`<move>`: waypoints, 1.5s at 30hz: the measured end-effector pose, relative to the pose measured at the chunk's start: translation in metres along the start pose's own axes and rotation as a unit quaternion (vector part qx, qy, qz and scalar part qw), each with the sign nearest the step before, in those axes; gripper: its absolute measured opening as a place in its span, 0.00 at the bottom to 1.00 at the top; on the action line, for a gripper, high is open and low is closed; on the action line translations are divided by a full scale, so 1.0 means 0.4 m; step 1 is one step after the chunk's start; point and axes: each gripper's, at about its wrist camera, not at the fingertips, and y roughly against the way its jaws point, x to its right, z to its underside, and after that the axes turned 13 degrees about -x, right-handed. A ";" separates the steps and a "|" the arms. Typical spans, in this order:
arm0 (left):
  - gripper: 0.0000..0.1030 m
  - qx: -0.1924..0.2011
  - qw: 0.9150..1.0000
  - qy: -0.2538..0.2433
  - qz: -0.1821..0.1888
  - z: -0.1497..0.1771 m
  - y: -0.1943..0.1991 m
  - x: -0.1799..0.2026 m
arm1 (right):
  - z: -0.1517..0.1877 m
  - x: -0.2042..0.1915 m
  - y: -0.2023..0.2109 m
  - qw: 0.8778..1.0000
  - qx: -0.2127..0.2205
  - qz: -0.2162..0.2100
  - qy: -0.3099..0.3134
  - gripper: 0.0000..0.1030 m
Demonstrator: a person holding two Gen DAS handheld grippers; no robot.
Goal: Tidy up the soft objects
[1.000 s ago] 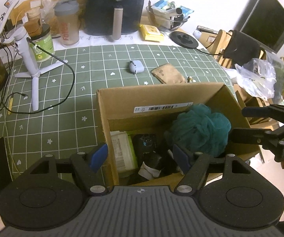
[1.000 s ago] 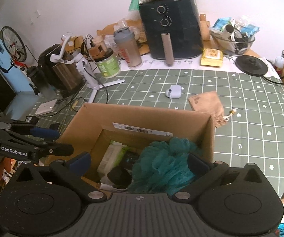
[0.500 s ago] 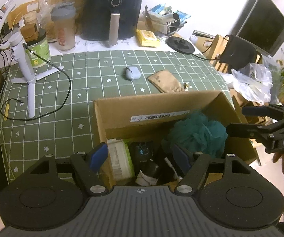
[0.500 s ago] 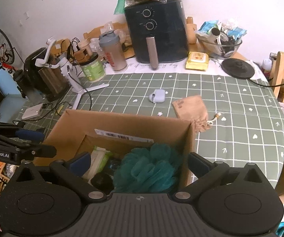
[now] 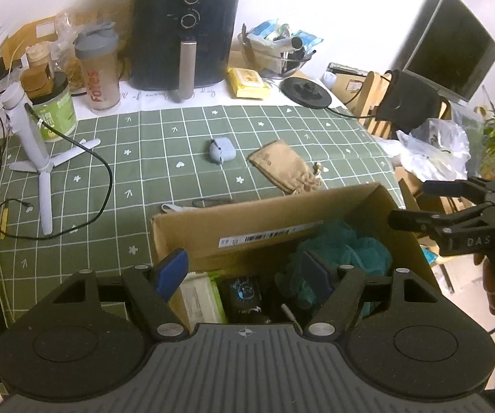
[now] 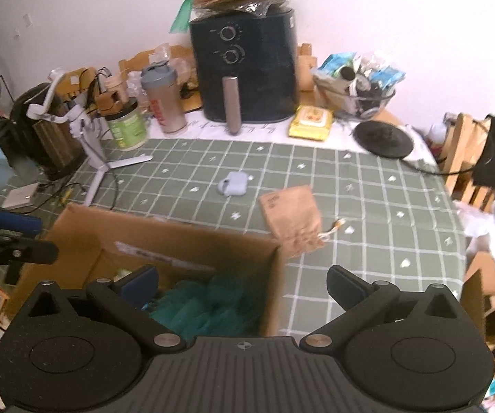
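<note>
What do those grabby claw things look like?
Each hand-held gripper is black. The left hand-held gripper and right hand-held gripper both have two round discs, a ribbed grey middle, silver screws and blue finger pads. White letters mark their sides.

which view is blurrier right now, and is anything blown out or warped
Right wrist view is blurrier: the cardboard box and teal bath sponge are smeared, label unreadable. Left wrist view is sharper; the box's barcode label shows clearly. In both, the wall is blown out white, and fisheye distortion bends the tablecloth grid.
</note>
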 end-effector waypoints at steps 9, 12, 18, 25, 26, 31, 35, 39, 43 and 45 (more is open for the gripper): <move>0.70 0.000 1.000 0.010 -0.002 -0.024 -0.013 -0.012 | -0.043 0.053 -0.029 0.999 0.018 0.010 0.025 1.00; 0.70 -0.002 1.000 0.013 -0.001 -0.032 -0.020 -0.016 | -0.064 0.069 -0.048 0.999 0.007 0.007 0.033 1.00; 0.70 -0.004 1.000 0.018 -0.001 -0.052 -0.026 -0.025 | -0.107 0.115 -0.092 0.999 -0.011 -0.009 0.034 1.00; 0.70 -0.004 0.999 0.032 0.000 -0.075 -0.037 -0.035 | -0.158 0.179 -0.167 0.999 -0.029 -0.023 0.038 1.00; 0.70 -0.005 0.999 0.034 0.000 -0.078 -0.039 -0.036 | -0.165 0.185 -0.182 0.998 -0.033 -0.022 0.044 1.00; 0.70 -0.005 0.999 0.038 0.000 -0.092 -0.044 -0.033 | -0.192 0.210 -0.258 0.996 -0.052 -0.034 0.060 1.00; 0.70 -0.005 0.999 0.041 -0.002 -0.102 -0.046 -0.034 | -0.215 0.224 -0.329 0.995 -0.067 -0.055 0.053 1.00; 0.70 -0.004 0.999 0.050 -0.005 -0.112 -0.047 -0.040 | -0.238 0.218 -0.393 0.992 -0.076 -0.069 0.067 1.00; 0.70 -0.001 0.998 0.061 -0.009 -0.119 -0.044 -0.047 | -0.257 0.202 -0.454 0.991 -0.086 -0.060 0.084 1.00; 0.70 0.002 0.998 0.067 -0.010 -0.121 -0.041 -0.051 | -0.261 0.195 -0.487 0.990 -0.092 -0.054 0.088 1.00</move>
